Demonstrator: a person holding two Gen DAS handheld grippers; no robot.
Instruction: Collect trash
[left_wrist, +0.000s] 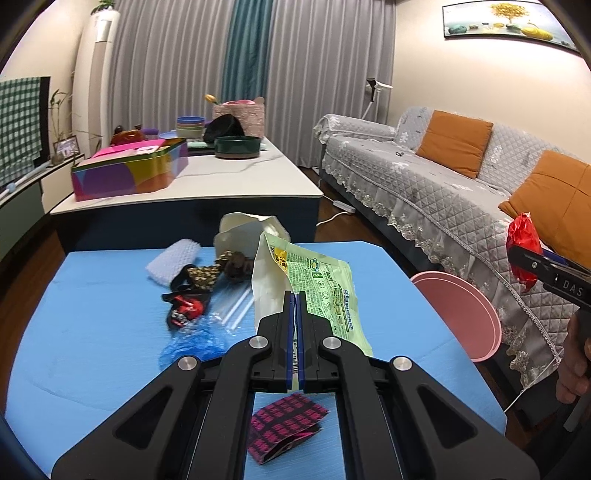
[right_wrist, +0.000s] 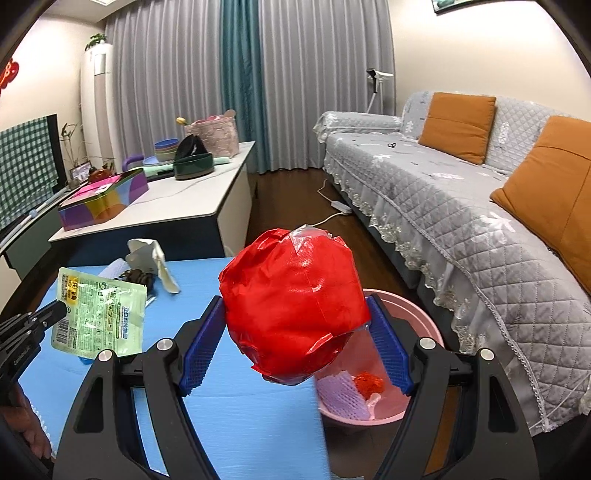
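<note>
Two pieces of trash are in hand and a good share still lies on the blue table (left_wrist: 92, 350). Beside its right edge stands the pink bin (right_wrist: 424, 317), already holding a purple foam net (right_wrist: 341, 397) and a small red crumple (right_wrist: 369, 382), so collecting looks well begun but not near finished. The right gripper (right_wrist: 295, 332) has its jaws spread wide around a red crumpled bag (right_wrist: 291, 306), pressed between the blue pads and hanging over the table's edge just short of the bin. The left gripper (left_wrist: 295, 332), jaws pressed together, pinches a green snack pouch (left_wrist: 317, 280) lifted above the table. Left to gather (judging from the left wrist view): a torn cream carton (left_wrist: 247, 230), white foam wrap (left_wrist: 173, 260), dark printed wrappers (left_wrist: 201, 278), clear straws (left_wrist: 234, 308), a blue plastic scrap (left_wrist: 194, 343) and a pink-and-black wrapper (left_wrist: 286, 424).
</note>
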